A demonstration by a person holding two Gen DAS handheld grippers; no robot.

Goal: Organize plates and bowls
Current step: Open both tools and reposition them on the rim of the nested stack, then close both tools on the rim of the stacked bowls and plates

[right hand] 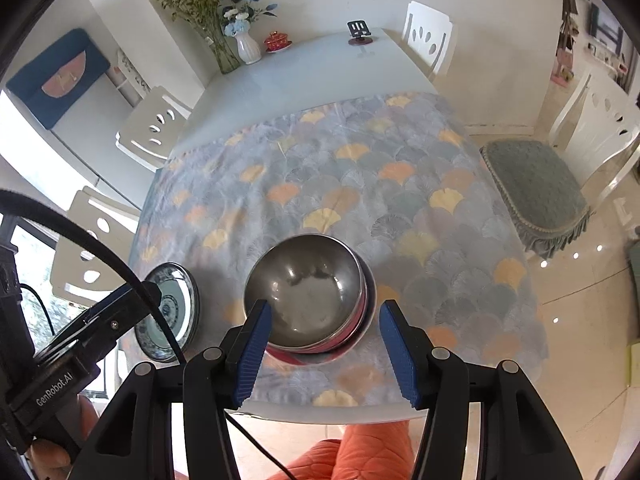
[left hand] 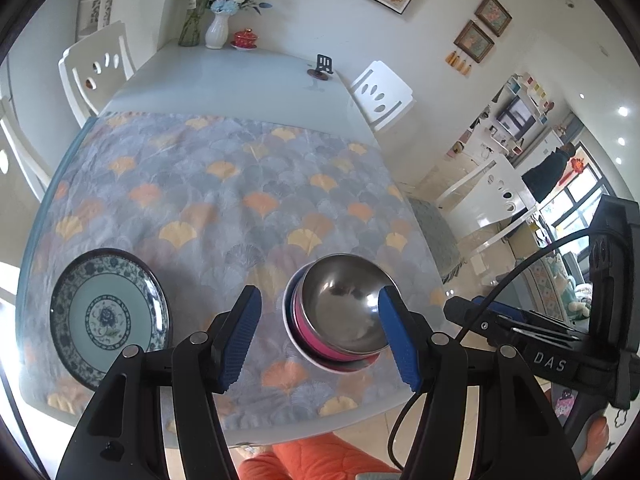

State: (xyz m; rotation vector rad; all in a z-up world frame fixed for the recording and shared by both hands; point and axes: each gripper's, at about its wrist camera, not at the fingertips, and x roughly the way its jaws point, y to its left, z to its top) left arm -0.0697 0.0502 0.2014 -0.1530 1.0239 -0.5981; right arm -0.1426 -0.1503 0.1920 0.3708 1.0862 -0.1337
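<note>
A steel bowl sits on top of a stack, nested in a pink bowl and a white bowl, near the table's front edge. My left gripper hovers open above the stack, with the steel rim right by its right finger. My right gripper is also open over the steel bowl, nothing pressed between its pads. A blue-and-white patterned plate lies flat to the left of the stack. In the right wrist view the plate is partly hidden by the left gripper's body and cable.
A leaf-patterned cloth covers the near half of the table. At the far end stand a flower vase, a red lidded cup and a black stand. White chairs ring the table, one with a grey cushion. Orange-clad legs are at the front edge.
</note>
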